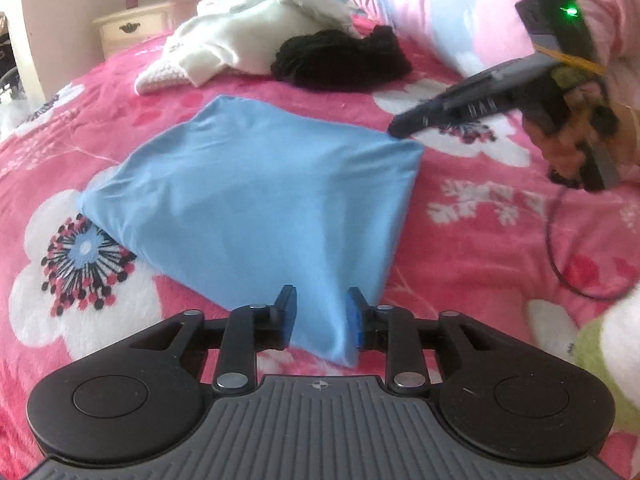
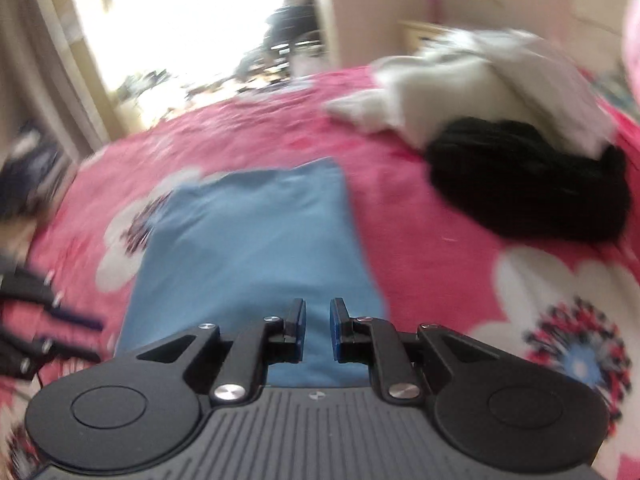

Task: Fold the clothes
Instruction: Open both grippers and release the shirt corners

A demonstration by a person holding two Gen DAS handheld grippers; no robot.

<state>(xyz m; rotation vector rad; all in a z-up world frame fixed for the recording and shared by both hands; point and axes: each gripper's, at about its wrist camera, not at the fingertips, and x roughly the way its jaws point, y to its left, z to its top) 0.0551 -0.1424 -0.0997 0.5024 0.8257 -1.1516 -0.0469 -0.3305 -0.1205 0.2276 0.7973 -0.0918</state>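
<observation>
The bed (image 1: pixel 460 240) carries everything, under a plush pink blanket printed with big white flowers. In the middle of it lies the blue garment (image 1: pixel 256 196), thin smooth fabric already folded to a compact rectangle with soft, slightly puffed edges; by my reading this piece is nearly finished.

Further back sits a loose heap of white clothes (image 1: pixel 248 36), thick and rumpled, and touching it a crumpled black knit (image 1: pixel 340 60) with a ribbed look. Both appear unfolded, so most of the work seems left.

The left claw (image 1: pixel 320 320) is released, its blue pads straddling the garment's near corner. The right claw (image 2: pixel 318 330) hovers at the far corner, parted and gripping nothing.
</observation>
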